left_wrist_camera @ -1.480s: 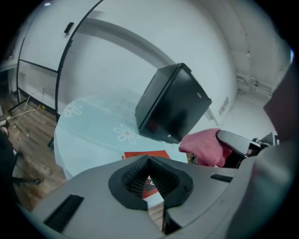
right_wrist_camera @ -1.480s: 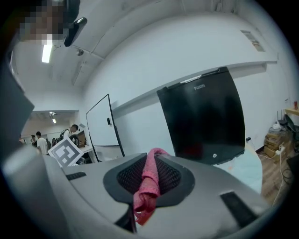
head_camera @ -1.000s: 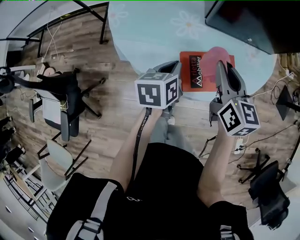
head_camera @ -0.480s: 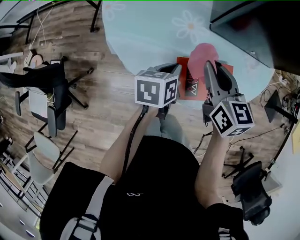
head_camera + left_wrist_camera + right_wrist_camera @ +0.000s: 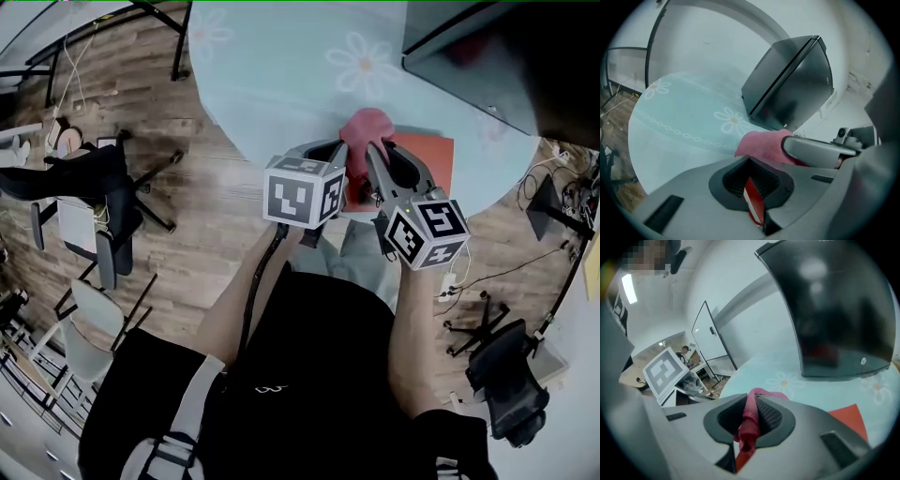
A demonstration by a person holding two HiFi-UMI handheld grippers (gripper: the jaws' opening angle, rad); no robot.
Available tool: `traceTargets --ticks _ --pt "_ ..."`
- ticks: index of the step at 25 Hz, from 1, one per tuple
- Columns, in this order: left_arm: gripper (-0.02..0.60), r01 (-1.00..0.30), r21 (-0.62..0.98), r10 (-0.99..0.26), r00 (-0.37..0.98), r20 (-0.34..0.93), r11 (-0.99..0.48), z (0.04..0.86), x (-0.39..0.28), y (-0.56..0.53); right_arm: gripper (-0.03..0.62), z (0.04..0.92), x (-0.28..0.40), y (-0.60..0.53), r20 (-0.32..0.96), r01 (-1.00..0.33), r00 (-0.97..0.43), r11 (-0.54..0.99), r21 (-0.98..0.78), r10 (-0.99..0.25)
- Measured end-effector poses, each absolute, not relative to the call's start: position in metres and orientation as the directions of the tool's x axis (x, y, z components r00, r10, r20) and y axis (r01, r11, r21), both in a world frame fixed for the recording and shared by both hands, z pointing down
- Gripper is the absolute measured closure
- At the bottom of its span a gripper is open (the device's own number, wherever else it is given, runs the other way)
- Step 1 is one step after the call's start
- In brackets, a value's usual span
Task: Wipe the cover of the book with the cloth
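The book (image 5: 433, 155) lies at the near edge of the table (image 5: 281, 75), a thin red volume with a stiff cover. It looks light enough to slide on the smooth tabletop, so it is best pinned by one edge. The left gripper (image 5: 752, 185) does that: its jaws are clamped on a red sliver with white page edges, apparently the book's near-left edge.

The cloth (image 5: 367, 127) is soft and limp and sits in a bunch over the left part of the cover. It is best taken by a fold, and the right gripper (image 5: 751, 416) has its jaws closed on such a fold, the pink stuff hanging below them.

The head view gives the layout but its marker cubes hide both grips. Only the gripper views show what each pair of jaws holds. The right gripper view also shows bare red cover to its right. Whether the cloth presses flat on the cover is probably beyond any view.
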State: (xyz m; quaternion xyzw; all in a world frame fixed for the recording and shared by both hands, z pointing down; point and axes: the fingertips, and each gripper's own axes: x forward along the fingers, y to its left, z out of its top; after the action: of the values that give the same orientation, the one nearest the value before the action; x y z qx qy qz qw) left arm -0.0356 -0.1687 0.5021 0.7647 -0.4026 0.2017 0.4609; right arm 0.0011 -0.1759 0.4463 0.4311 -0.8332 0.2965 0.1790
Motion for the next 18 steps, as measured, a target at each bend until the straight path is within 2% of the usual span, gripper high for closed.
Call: traceTargets --ticks 4,9,14,18 --pt "0.568 -0.819 0.535 -0.437 0.568 0.698 -0.209 0.513 -0.042 -0.168 0.543 0.468 -0.011 -0.176 0.572 -0.792 -0.606 0.486 -0.370 -0.553" --pt "0.568 -0.816 0.530 -0.367 0.577 0.730 -0.230 0.528 -0.030 -0.155 0.543 0.487 -0.018 -0.171 0.588 -0.749 -0.656 0.504 -0.429 -0.474" --pt "0.568 -0.849 0.448 -0.343 0.525 0.779 -0.281 0.528 -0.029 -0.148 0.543 0.490 -0.016 -0.164 0.577 -0.730 -0.679 0.502 -0.464 -0.454" --pt "0.568 -0.846 0.449 -0.332 0.528 0.782 -0.288 0.528 -0.015 -0.150 0.542 0.494 0.004 -0.168 0.582 -0.741 -0.669 0.476 -0.474 -0.462"
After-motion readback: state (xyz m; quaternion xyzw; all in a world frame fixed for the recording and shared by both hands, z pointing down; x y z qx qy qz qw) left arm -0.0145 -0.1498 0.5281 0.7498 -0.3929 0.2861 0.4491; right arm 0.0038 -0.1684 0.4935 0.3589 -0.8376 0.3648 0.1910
